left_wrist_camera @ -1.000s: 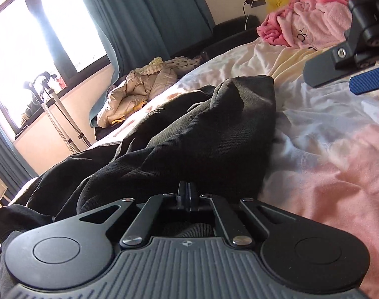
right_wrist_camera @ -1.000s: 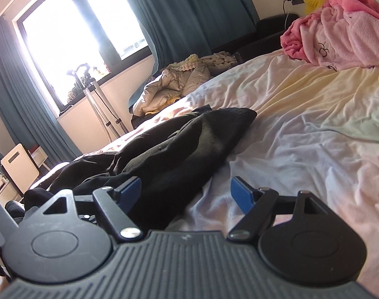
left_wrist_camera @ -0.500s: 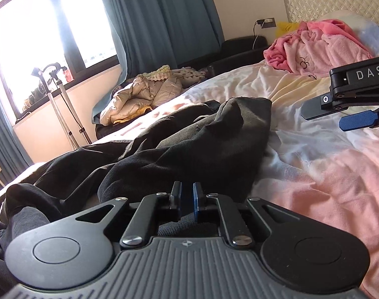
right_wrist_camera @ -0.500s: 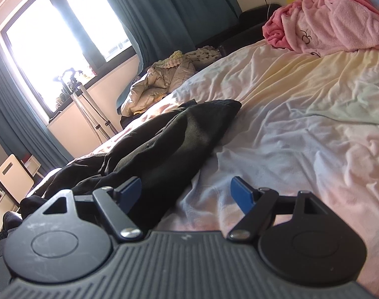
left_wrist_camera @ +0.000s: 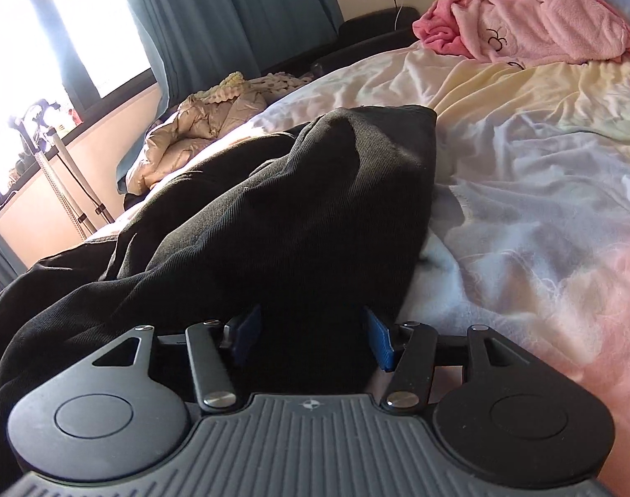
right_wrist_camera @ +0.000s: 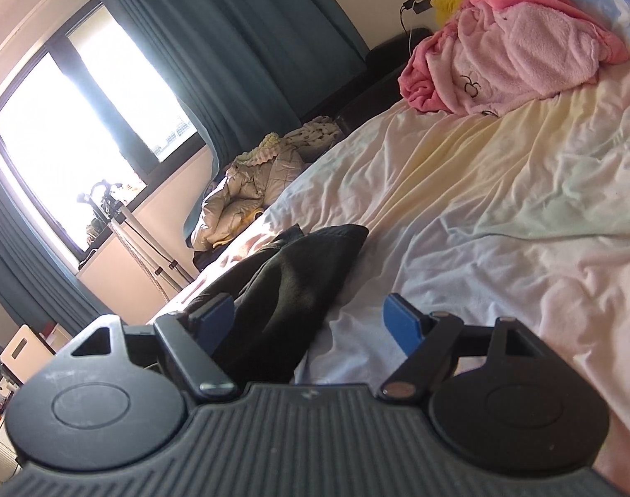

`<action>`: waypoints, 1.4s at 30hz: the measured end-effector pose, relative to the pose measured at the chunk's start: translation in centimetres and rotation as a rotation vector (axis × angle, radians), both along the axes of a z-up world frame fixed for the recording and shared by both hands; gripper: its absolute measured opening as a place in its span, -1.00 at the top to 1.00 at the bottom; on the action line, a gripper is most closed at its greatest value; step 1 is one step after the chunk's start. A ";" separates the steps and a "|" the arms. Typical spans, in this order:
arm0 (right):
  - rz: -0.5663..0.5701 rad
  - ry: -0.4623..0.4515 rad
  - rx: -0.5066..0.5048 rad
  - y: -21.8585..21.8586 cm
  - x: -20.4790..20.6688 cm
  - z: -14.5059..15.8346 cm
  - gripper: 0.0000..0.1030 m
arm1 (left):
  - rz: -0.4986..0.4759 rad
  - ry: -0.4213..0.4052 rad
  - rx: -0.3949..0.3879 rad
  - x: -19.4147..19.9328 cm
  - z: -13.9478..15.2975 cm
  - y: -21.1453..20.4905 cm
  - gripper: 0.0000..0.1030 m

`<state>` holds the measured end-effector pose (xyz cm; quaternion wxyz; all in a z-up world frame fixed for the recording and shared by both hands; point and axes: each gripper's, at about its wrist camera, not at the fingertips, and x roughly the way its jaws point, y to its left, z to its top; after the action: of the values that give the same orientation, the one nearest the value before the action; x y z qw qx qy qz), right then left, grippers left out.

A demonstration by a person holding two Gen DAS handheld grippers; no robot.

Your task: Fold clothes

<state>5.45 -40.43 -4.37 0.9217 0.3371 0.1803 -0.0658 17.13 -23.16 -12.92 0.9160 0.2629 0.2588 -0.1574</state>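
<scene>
- Since a second ago the left tool [left_wrist_camera: 311, 337] has gone from pinched together on the dark cloth to standing apart; its jaws have just been opening, and the black garment [left_wrist_camera: 298, 215] now bulges between the blue pads [left_wrist_camera: 380, 341] without clearly being squeezed.
- Closer in than before, the left tool's view is now mostly filled by the black garment, whose far folded edge [left_wrist_camera: 397, 112] reaches toward the middle of the bed [left_wrist_camera: 534, 190].
- Right of that garment the rumpled pastel sheet lies bare all the way to the pink fleece heap [left_wrist_camera: 534, 20] at the head end, which leaves wide open room on that side.
- Left of the garment the bed edge drops toward a beige quilted jacket [left_wrist_camera: 199, 132], teal curtains [left_wrist_camera: 232, 16] and a bright window; crutches [left_wrist_camera: 58, 165] lean by the wall there.
- The right tool [right_wrist_camera: 311, 323] has rolled, so its view now tilts, and its jaws are spread wide with nothing clamped.
- Its left pad [right_wrist_camera: 215, 317] sits just over the near end of the black garment [right_wrist_camera: 298, 285]; its right pad [right_wrist_camera: 402, 325] is over bare sheet [right_wrist_camera: 501, 215].
- Both tools point low across the bed, angled slightly down toward the mattress.
</scene>
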 end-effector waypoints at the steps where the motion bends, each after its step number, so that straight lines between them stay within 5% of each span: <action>1: -0.012 0.006 0.007 -0.3 0.2 -0.3 -0.56 | 0.000 -0.014 0.012 0.4 -0.3 -0.5 -0.29; 8: -0.010 0.069 0.057 -0.7 1.9 -2.6 -0.56 | 0.028 -0.065 0.039 3.1 -0.5 -2.3 -0.47; 10: -0.010 0.073 0.054 -0.7 2.0 -2.8 -0.56 | 0.039 -0.057 0.022 3.7 -0.2 -2.2 0.36; 12: -0.013 0.074 0.047 -0.6 2.0 -2.8 -0.56 | 0.034 -0.027 0.005 4.1 0.2 -2.1 0.85; 13: -0.017 0.076 0.043 -0.5 2.0 -2.9 -0.56 | 0.022 -0.021 -0.003 4.0 0.5 -1.9 0.91; 16: -0.019 0.088 0.026 -0.3 2.1 -3.1 -0.56 | -0.022 -0.020 -0.035 2.4 2.2 -1.3 0.93; 21: -0.009 0.104 0.045 -0.1 1.7 -3.5 -0.56 | -0.079 -0.014 -0.198 -2.7 7.6 1.2 0.93; 25: -0.013 0.114 -0.008 0.6 1.1 -3.2 -0.56 | -0.132 0.022 -0.268 -7.3 8.6 3.6 0.93; 31: 0.050 0.158 -0.035 1.8 1.4 -4.3 -0.56 | -0.031 0.161 -0.338 -10.1 7.0 6.9 0.81; 35: 0.048 0.196 -0.049 2.2 2.0 -5.0 -0.56 | 0.064 0.220 -0.457 -10.3 8.7 10.6 0.78; 40: 0.043 0.193 -0.052 2.3 2.8 -5.4 -0.56 | 0.115 0.164 -0.528 -11.7 10.9 15.5 0.05; 42: 0.063 0.173 -0.024 2.2 3.1 -5.6 -0.55 | 0.123 0.118 -0.528 -12.9 10.8 17.1 -0.01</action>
<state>8.60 -38.19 -9.96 0.9083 0.3130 0.2690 -0.0679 4.27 -6.11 -2.07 0.9440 -0.0108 0.2772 -0.1788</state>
